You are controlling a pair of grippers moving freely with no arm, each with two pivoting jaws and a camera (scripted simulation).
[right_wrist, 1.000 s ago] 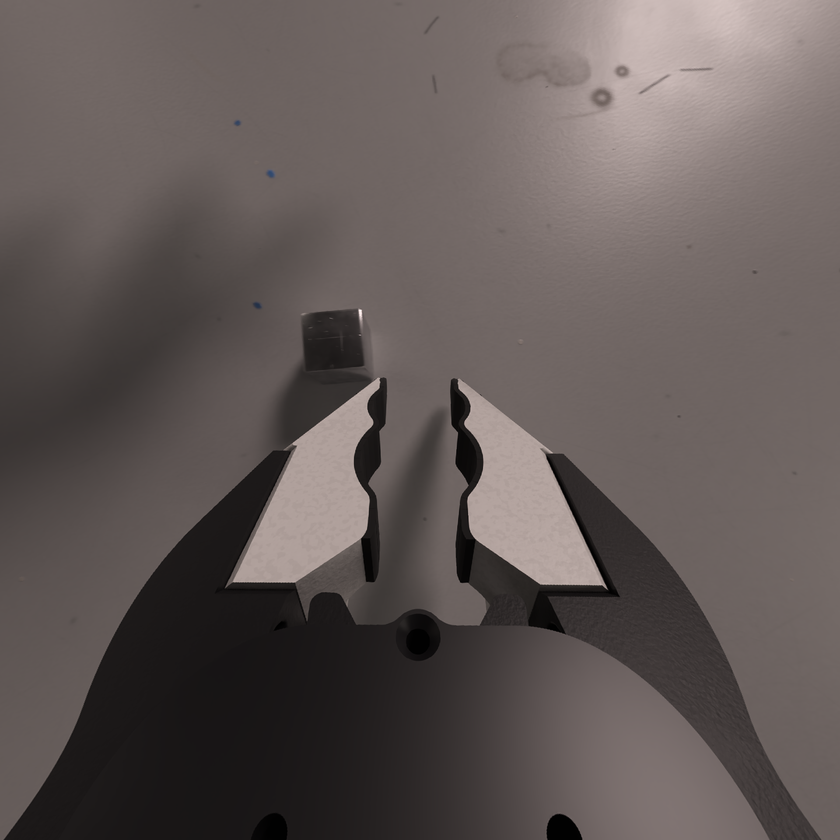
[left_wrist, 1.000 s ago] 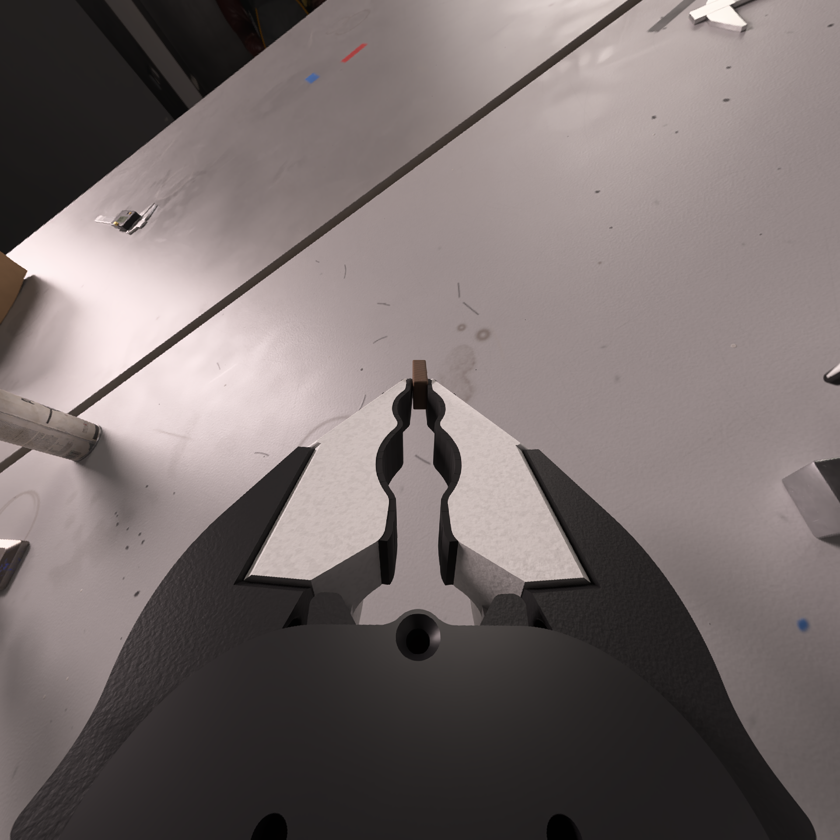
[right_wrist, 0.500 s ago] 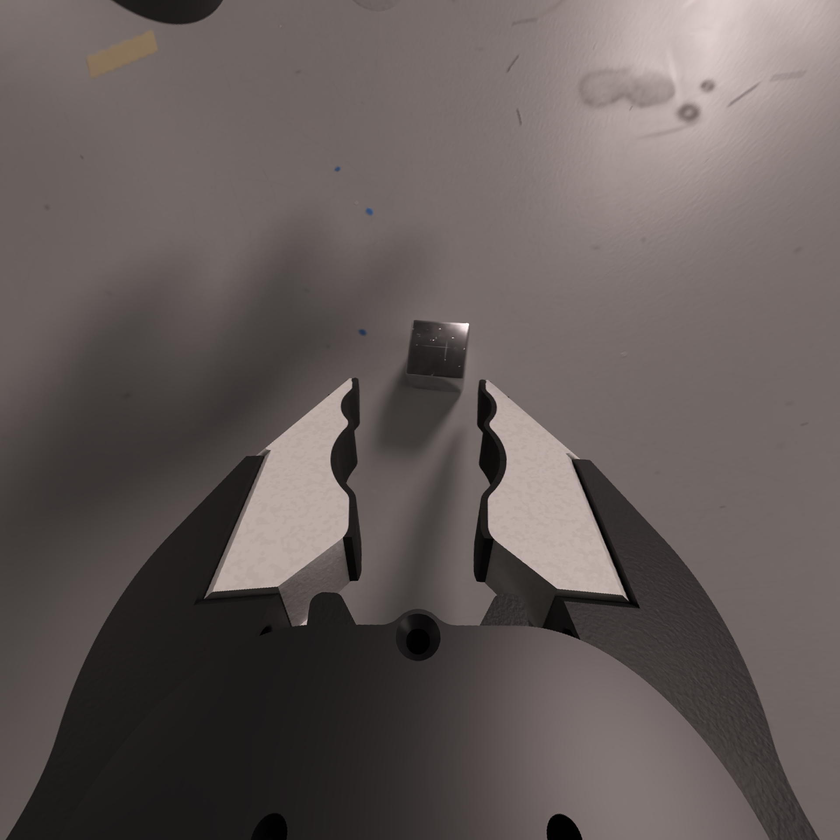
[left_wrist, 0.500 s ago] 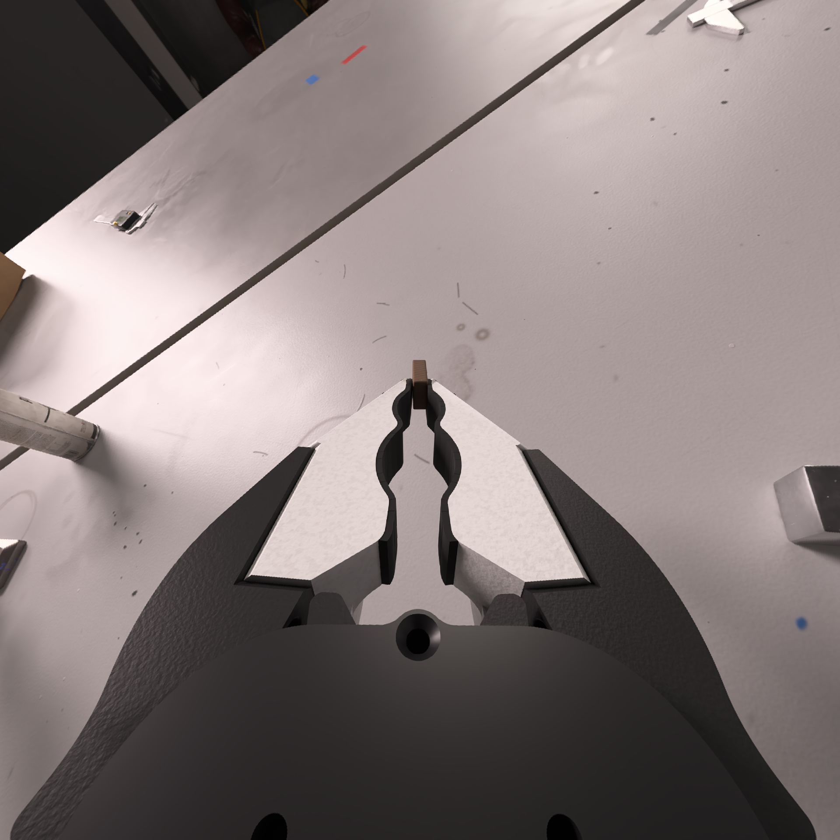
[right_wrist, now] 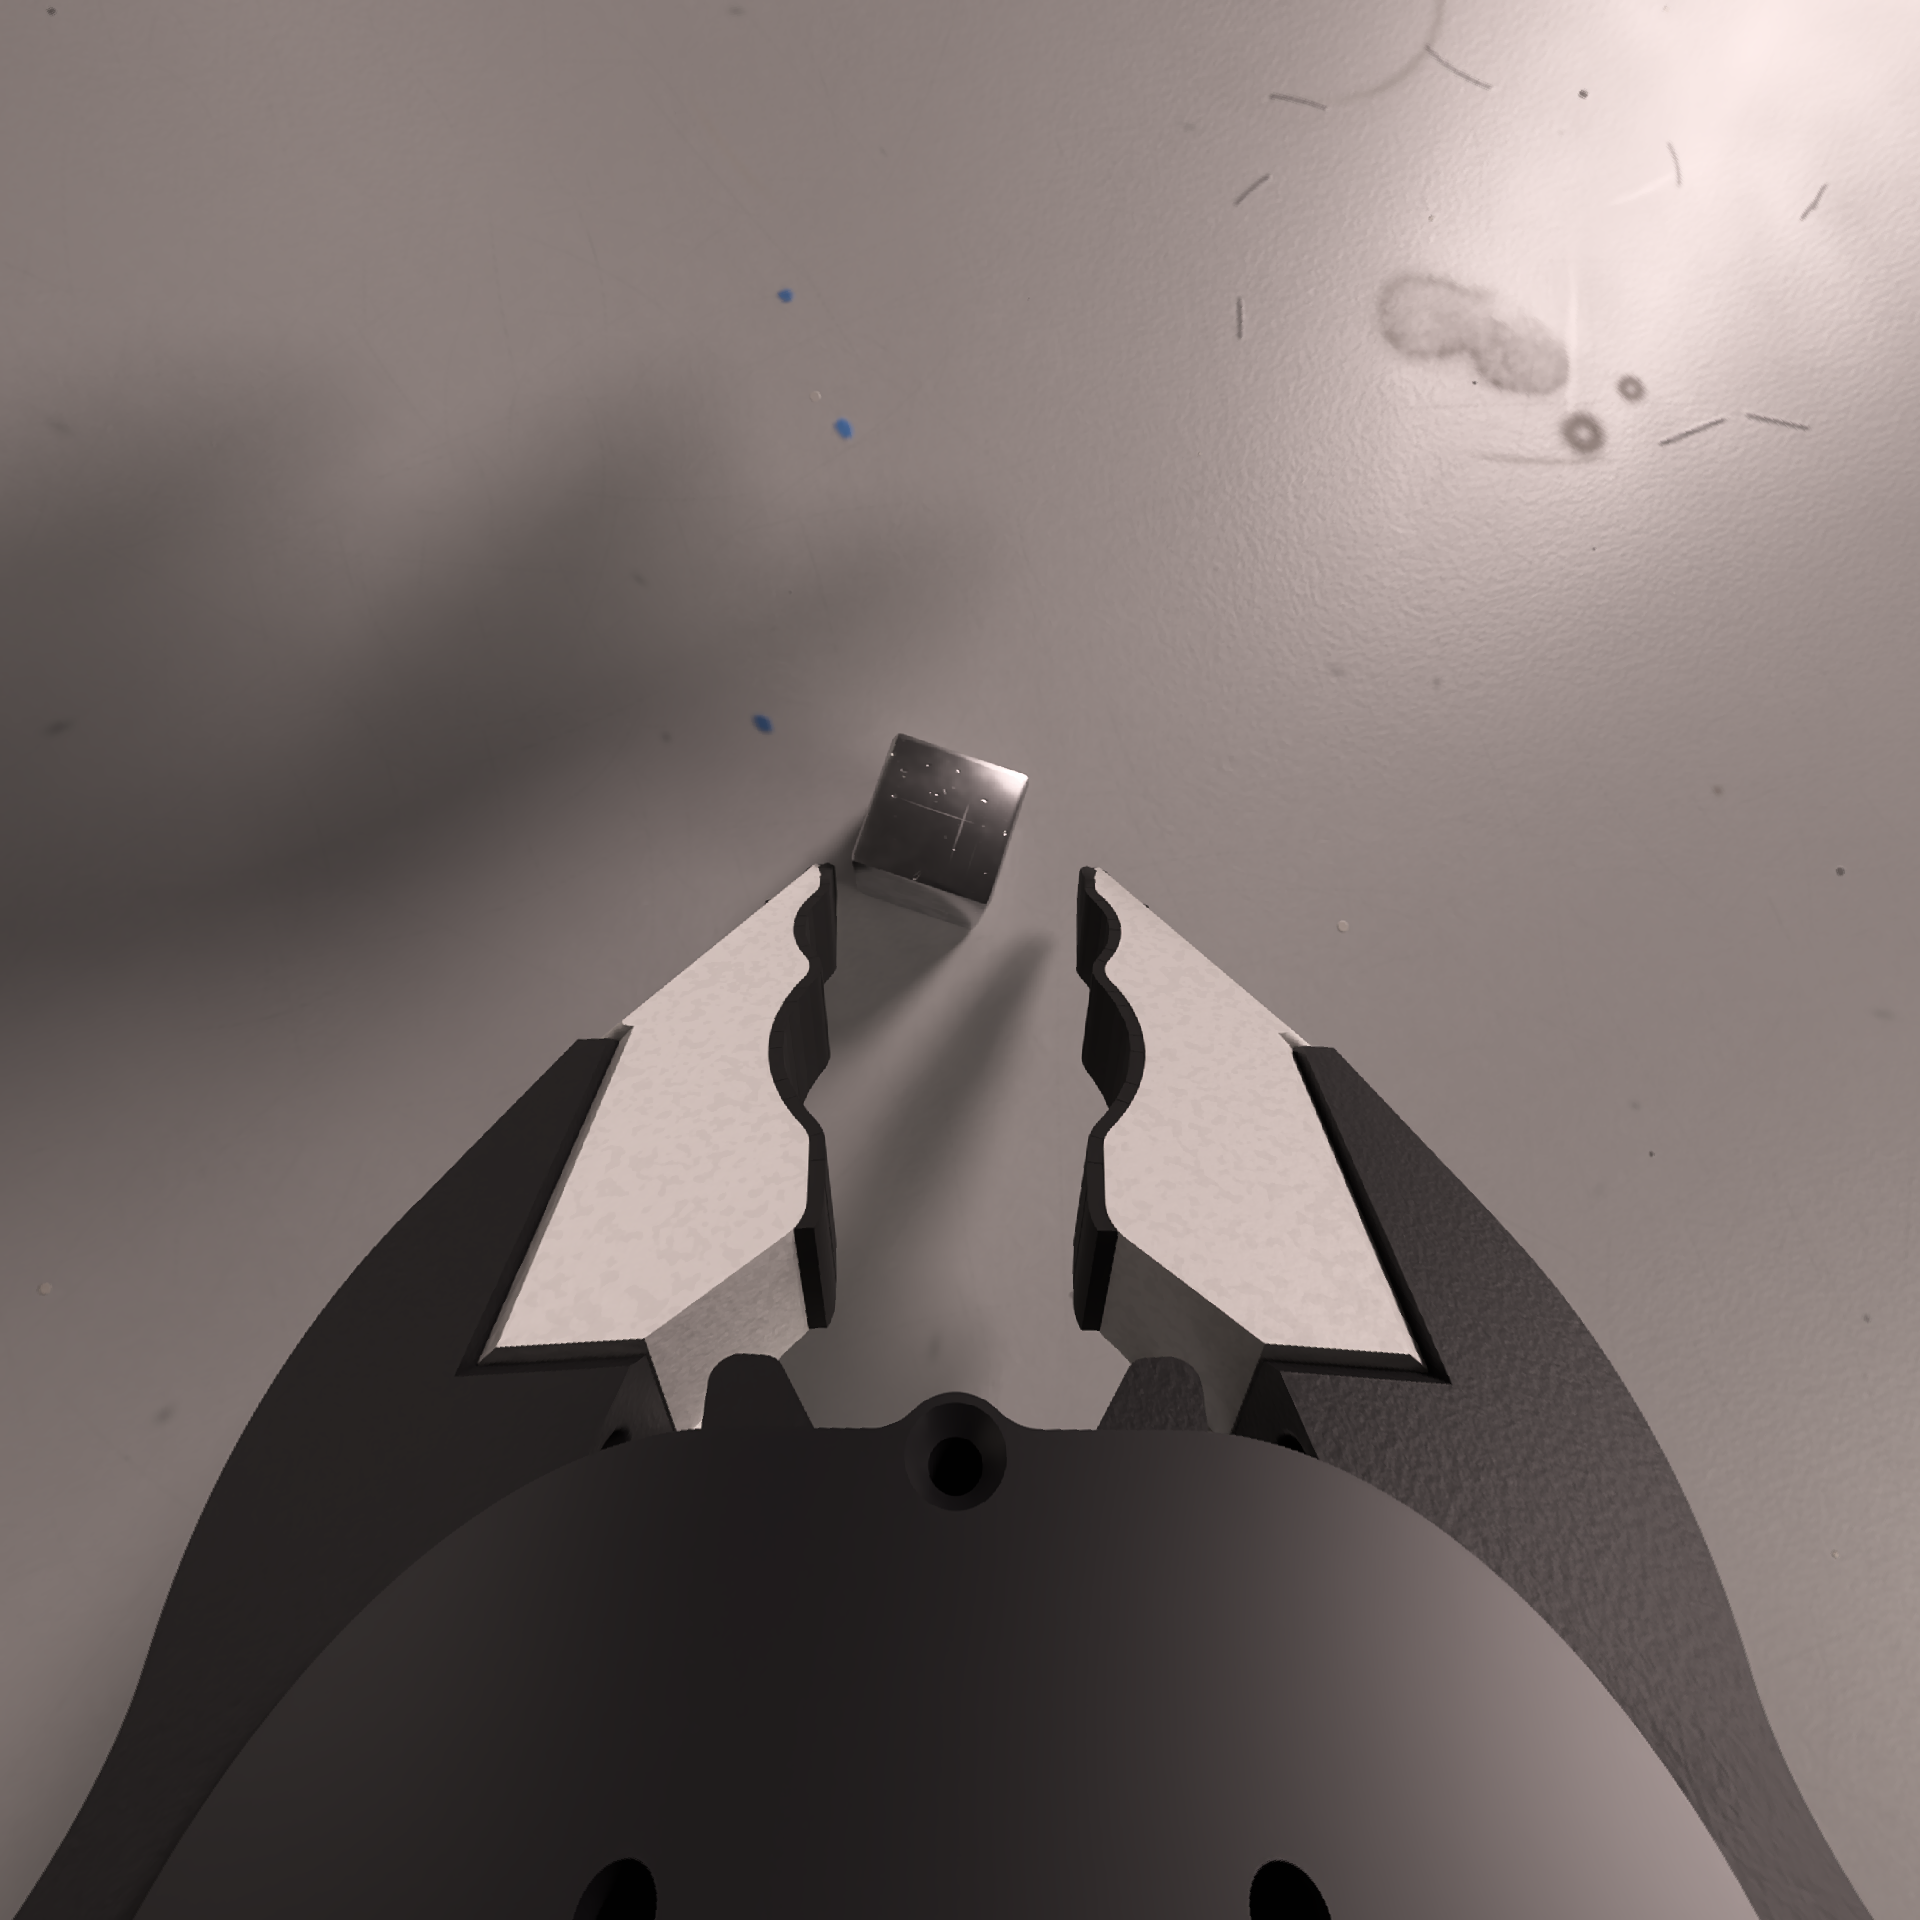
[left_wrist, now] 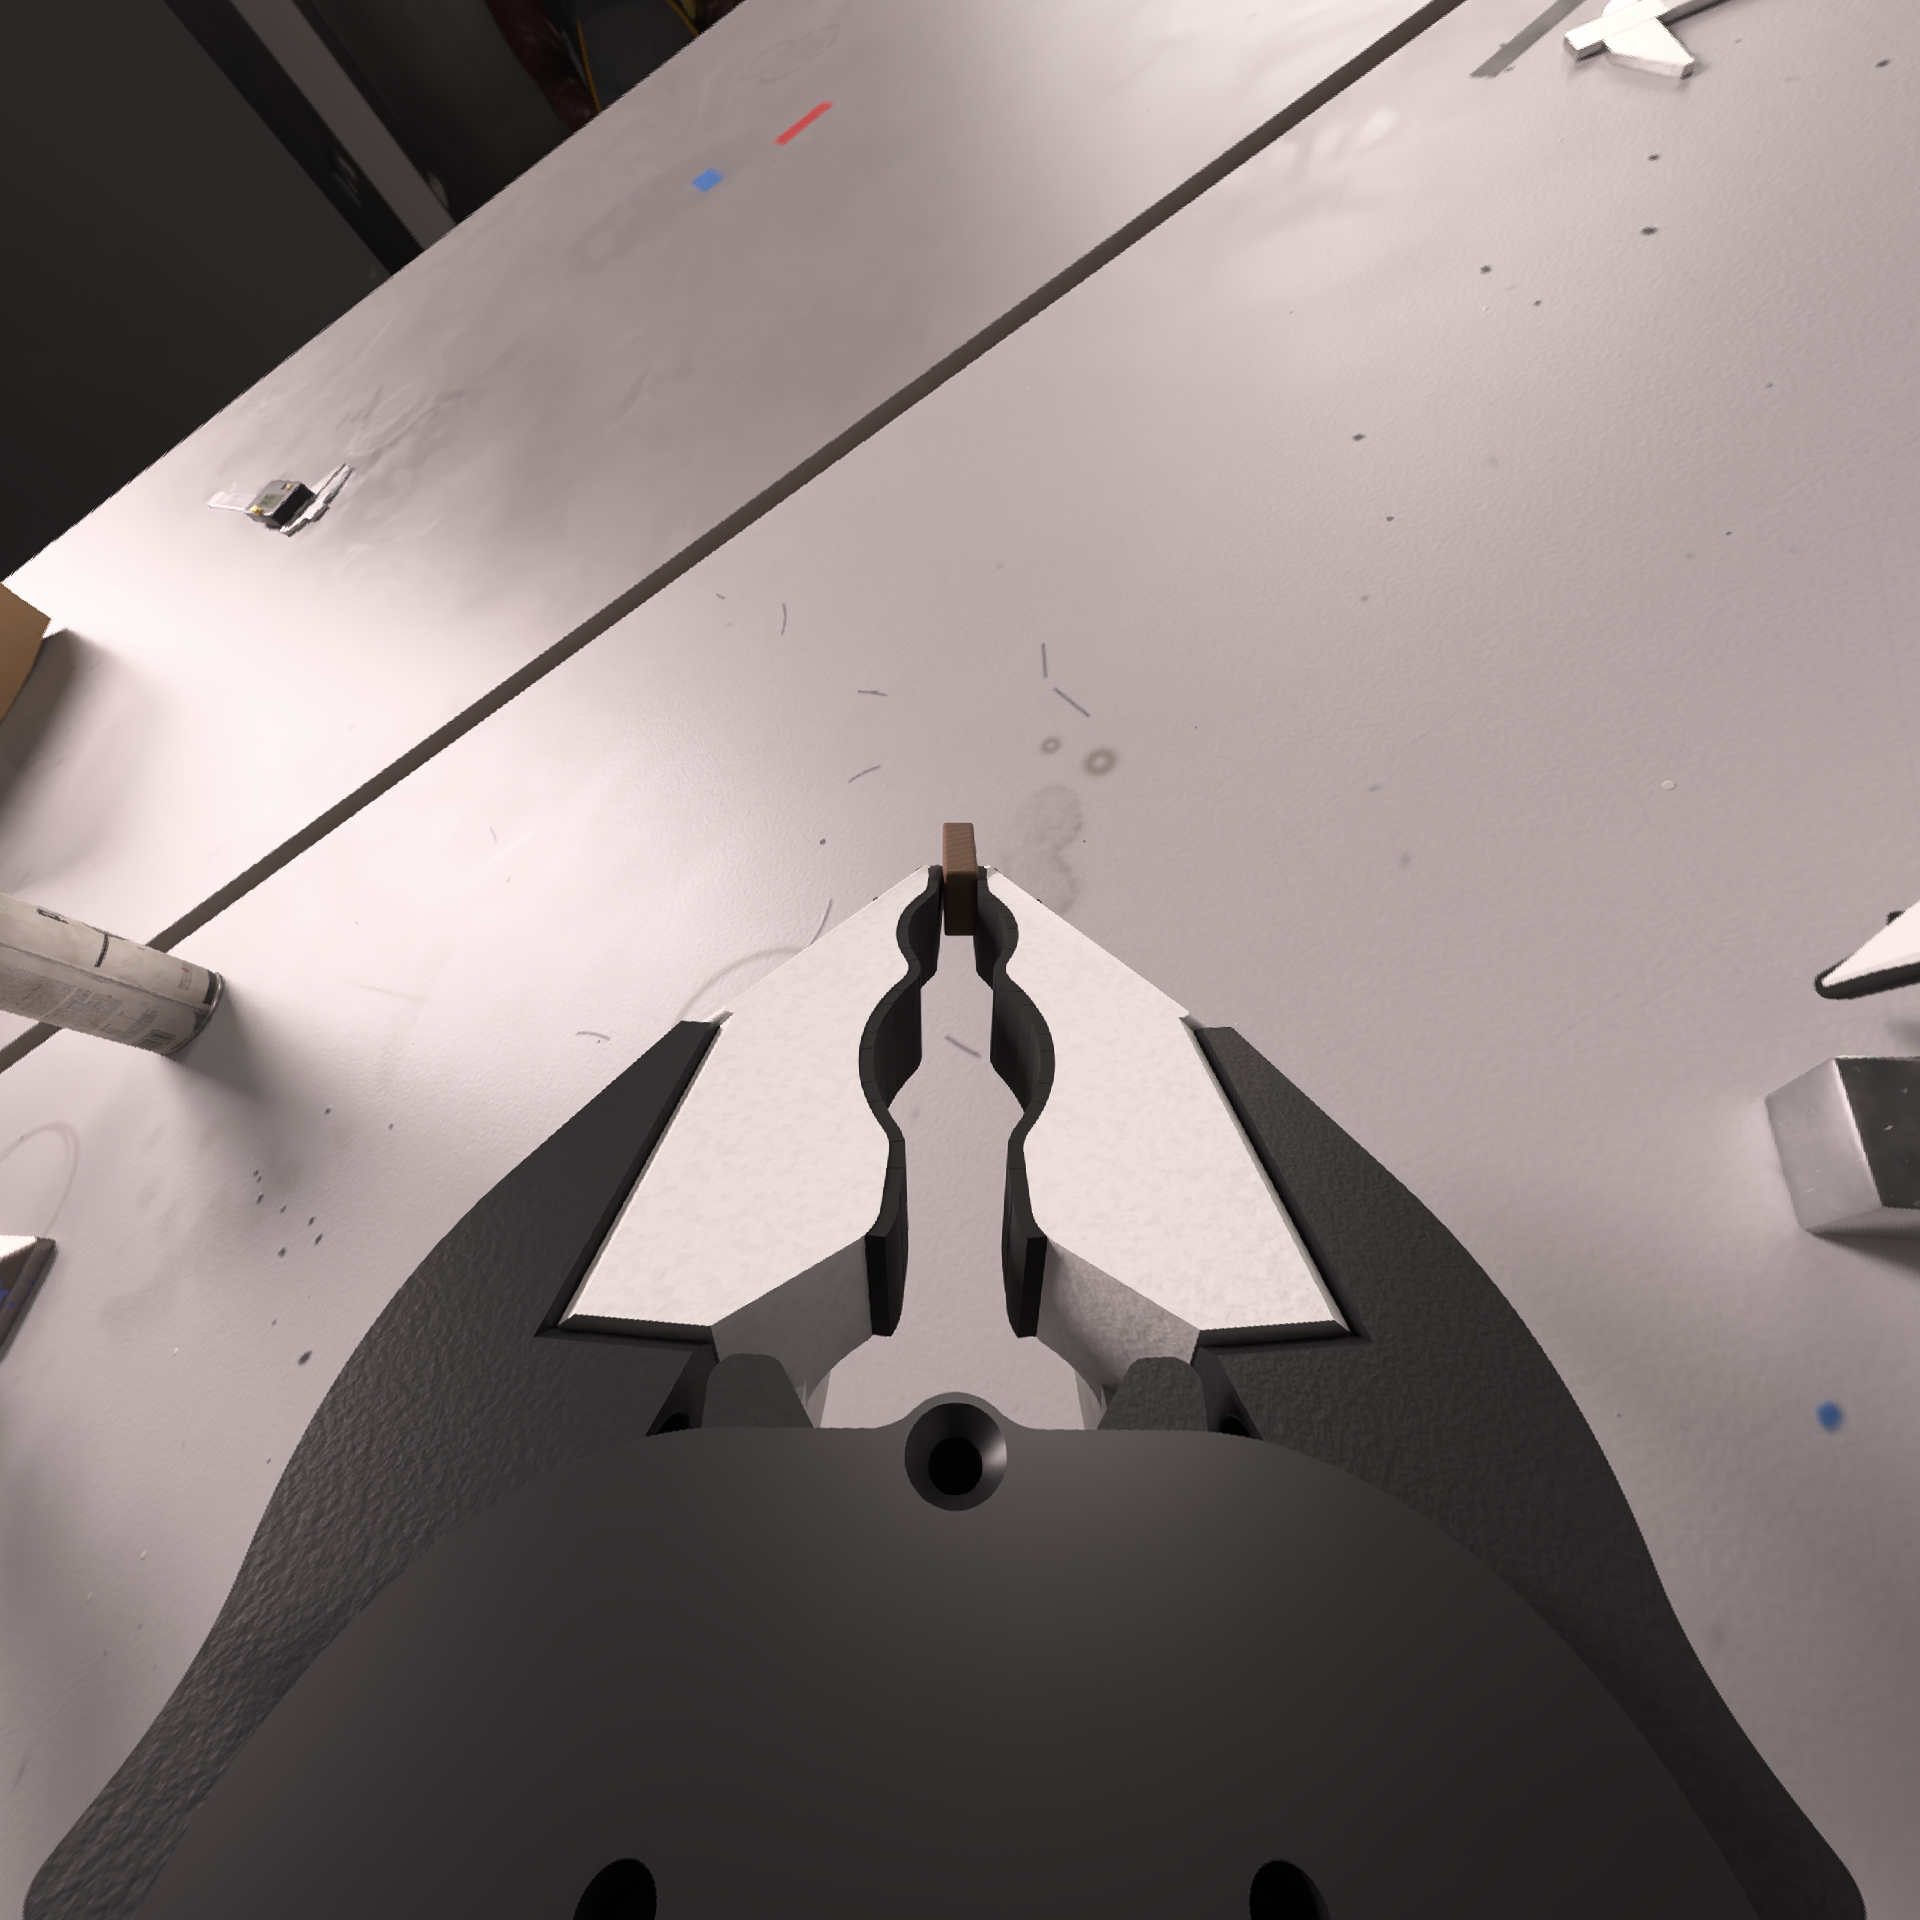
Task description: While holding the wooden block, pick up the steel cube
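The left hand-held gripper [left_wrist: 958,883] is clamped on the wooden block [left_wrist: 958,876] above the desk [left_wrist: 1351,582]. Only the right wrist view shows the right hand-held gripper [right_wrist: 956,883] spread apart, the steel cube [right_wrist: 940,816] just beyond its tips (nearer the left finger).

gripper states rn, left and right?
Left gripper: shut on the wooden block.
Right gripper: open, empty, steel cube just beyond its tips.
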